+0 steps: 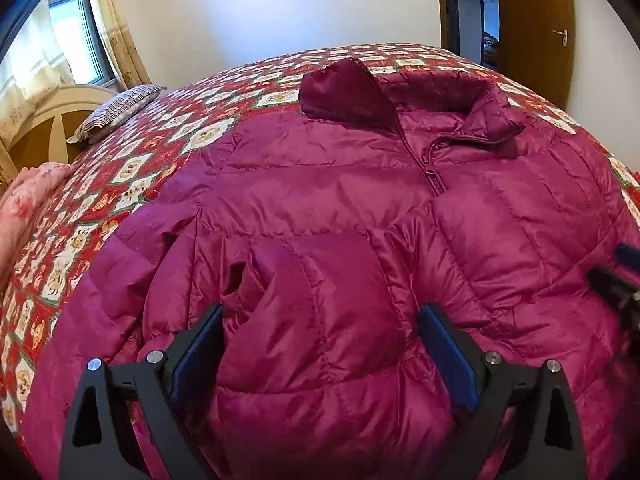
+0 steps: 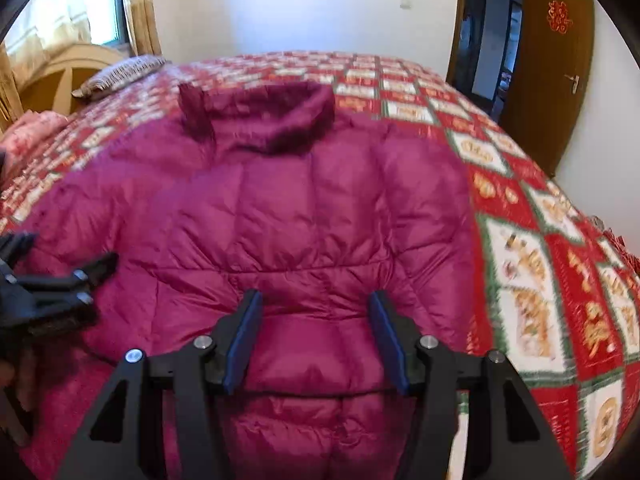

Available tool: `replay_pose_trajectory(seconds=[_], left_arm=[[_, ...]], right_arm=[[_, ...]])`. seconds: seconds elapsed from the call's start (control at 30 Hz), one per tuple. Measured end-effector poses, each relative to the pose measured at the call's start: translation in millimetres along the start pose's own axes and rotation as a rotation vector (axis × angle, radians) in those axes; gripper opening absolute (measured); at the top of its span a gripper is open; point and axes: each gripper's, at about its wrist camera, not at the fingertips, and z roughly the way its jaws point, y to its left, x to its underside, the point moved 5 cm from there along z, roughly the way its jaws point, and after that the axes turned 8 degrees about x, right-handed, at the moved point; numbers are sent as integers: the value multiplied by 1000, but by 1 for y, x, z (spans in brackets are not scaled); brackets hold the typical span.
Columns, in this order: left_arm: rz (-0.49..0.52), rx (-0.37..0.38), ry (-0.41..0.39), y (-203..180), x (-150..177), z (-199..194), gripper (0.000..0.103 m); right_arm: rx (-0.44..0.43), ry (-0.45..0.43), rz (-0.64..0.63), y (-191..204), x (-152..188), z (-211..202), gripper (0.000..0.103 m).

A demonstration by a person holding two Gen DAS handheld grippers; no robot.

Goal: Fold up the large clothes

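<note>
Wooden door [image 2: 554,68], unreadable red emblem [image 2: 560,16]

Magenta quilted jacket [image 1: 340,216]; red-and-white patterned bedspread [image 2: 520,264].

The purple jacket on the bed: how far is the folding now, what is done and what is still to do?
Done: the purple jacket lies spread front up on the patterned bedspread, and a sleeve already lies across its front. In hand: the left gripper and the right gripper are both open over the lower part, with fabric between the jaws but no grip. Left: the body is still at full length, so the main folds remain.
</note>
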Motion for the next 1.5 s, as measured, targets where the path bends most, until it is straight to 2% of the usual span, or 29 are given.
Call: replay_pose_trajectory(seconds=[0.4,1.07,1.13,1.2,1.27,1.43,1.5], left_arm=[[-43,41,32,5,3,10,102],[-50,58,36,7,2,9,102],[-24,61,36,8,1,1,102],[-4,46,17,10,-1,-12,102],[-5,51,-5,15,-4,-27,102],[-7,62,-24,31,-4,-58,102],[0,41,-39,46,0,-74,102]], right_arm=[[44,10,-19,3,2,4,59],[83,9,-52,7,0,4,61],[79,-4,-49,5,-3,-5,63],[78,-43,-20,2,-5,-21,75],[69,-75,11,0,-6,-36,83],[38,-66,-1,12,2,-50,84],[26,-67,-5,18,7,-57,84]])
